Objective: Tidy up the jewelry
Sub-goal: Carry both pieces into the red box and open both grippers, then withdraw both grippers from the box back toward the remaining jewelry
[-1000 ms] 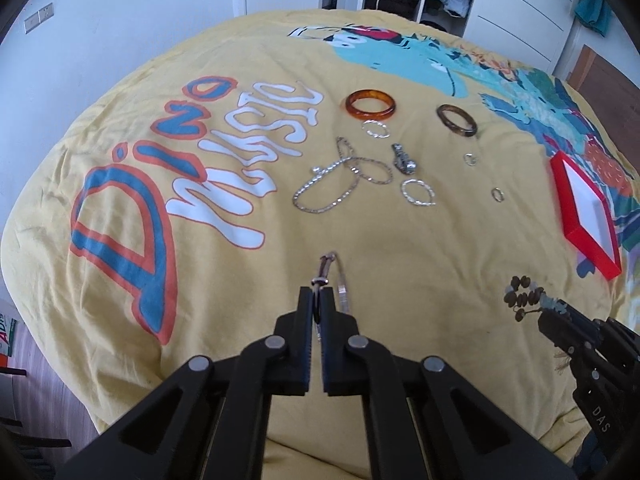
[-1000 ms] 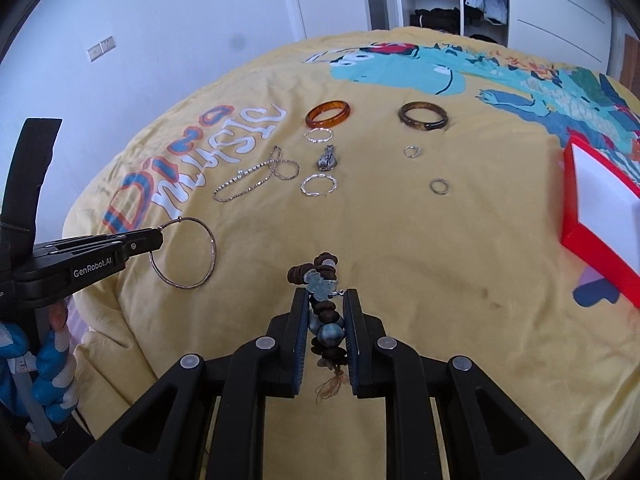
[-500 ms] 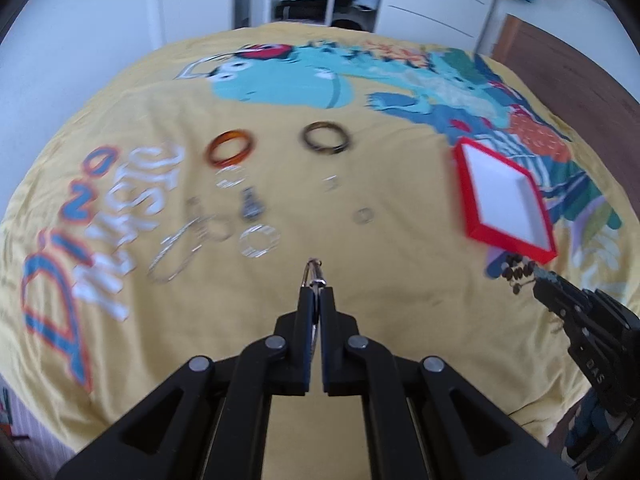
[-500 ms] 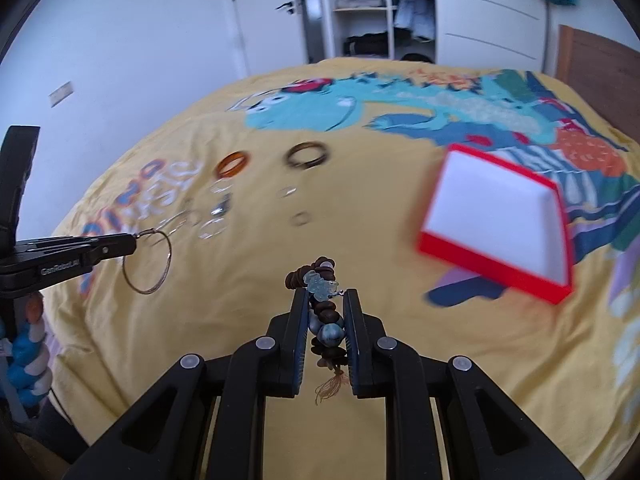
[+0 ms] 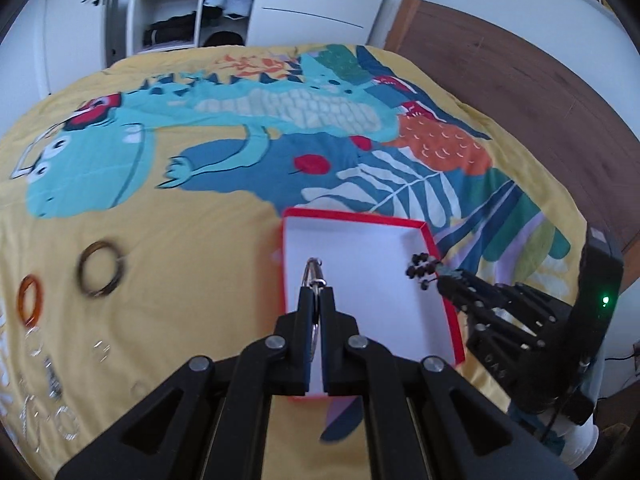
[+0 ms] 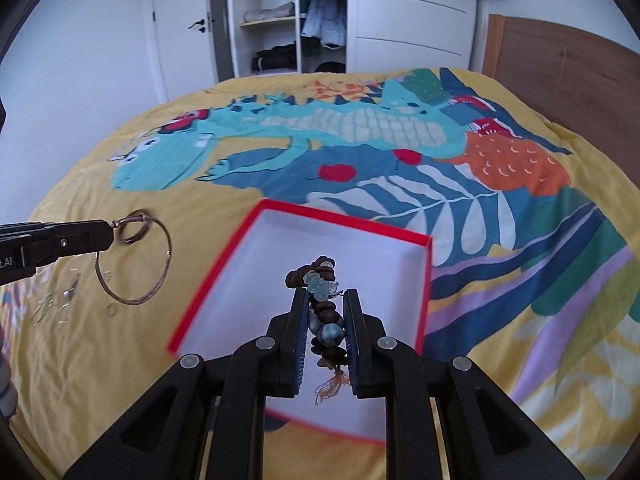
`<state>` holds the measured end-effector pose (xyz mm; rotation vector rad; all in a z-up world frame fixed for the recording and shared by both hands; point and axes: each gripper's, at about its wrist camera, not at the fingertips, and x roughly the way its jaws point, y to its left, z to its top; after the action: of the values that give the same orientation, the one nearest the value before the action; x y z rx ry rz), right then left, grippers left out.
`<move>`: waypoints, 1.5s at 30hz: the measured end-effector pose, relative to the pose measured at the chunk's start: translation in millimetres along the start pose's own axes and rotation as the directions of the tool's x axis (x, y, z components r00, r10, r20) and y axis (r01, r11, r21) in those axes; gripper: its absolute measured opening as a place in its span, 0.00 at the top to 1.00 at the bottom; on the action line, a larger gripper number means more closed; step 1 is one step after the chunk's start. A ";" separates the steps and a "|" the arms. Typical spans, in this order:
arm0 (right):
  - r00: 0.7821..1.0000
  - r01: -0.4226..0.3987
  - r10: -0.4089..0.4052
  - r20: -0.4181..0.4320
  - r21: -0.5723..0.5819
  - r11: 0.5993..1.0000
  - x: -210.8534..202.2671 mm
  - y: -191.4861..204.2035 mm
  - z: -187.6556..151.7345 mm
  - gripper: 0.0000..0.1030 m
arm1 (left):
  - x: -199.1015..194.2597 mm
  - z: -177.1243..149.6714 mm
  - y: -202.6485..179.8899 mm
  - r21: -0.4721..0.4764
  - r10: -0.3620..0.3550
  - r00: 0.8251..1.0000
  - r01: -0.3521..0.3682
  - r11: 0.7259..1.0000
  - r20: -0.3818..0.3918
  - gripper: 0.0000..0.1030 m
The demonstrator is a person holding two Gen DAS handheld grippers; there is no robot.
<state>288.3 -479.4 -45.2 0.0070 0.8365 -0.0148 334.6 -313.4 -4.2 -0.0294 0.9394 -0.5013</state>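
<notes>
My left gripper [image 5: 316,292] is shut on a thin silver hoop bangle [image 5: 311,270], seen edge-on over the white inside of the red-rimmed box [image 5: 430,238]. From the right wrist view that bangle [image 6: 160,276] hangs as a full ring from the left gripper [image 6: 110,234], left of the box [image 6: 348,222]. My right gripper [image 6: 326,300] is shut on a dark beaded bracelet [image 6: 324,312] with pale blue stones and a small tassel, above the box. In the left wrist view the beads [image 5: 420,270] poke out over the box's right rim.
The box lies on a yellow dinosaur-print bed cover [image 5: 180,240]. To its left are a dark bangle [image 5: 100,266], an amber bangle [image 5: 30,298] and several small silver rings and chains [image 5: 52,384]. A wooden headboard [image 5: 520,92] stands at the right, wardrobes behind.
Both grippers have swept right across the bed, from above the laid-out jewelry to over the red box, each keeping hold of its piece. The loose jewelry now lies far left.
</notes>
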 end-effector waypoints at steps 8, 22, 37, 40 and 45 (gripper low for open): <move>0.998 0.023 -0.023 -0.051 0.008 1.000 62.2 -28.7 6.4 0.84 | 92.0 13.6 -9.6 0.026 -0.003 0.997 0.005 1.000 -0.073 0.98; 0.989 0.050 -0.053 -0.134 -0.029 0.998 104.8 -31.2 -2.1 0.84 | 147.9 8.5 21.9 -0.008 0.029 0.991 -0.030 1.000 -0.131 0.97; 0.983 0.080 -0.093 -0.155 -0.089 0.993 103.3 -19.9 1.2 0.51 | 153.1 -0.5 3.6 0.043 0.074 0.982 -0.068 0.997 -0.174 0.93; 0.986 0.087 -0.098 -0.136 -0.085 0.993 87.7 -21.5 3.9 0.48 | 147.6 -1.0 6.4 0.012 0.054 0.981 -0.053 0.999 -0.186 0.90; 0.988 0.108 -0.113 -0.106 -0.056 0.993 51.7 -31.4 5.3 0.47 | 120.0 -3.0 5.6 -0.013 0.047 0.989 -0.050 0.999 -0.141 0.80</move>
<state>326.4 -511.4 -80.0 -0.0867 0.9451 -0.0984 392.6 -358.7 -99.1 0.0141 1.0801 -0.4548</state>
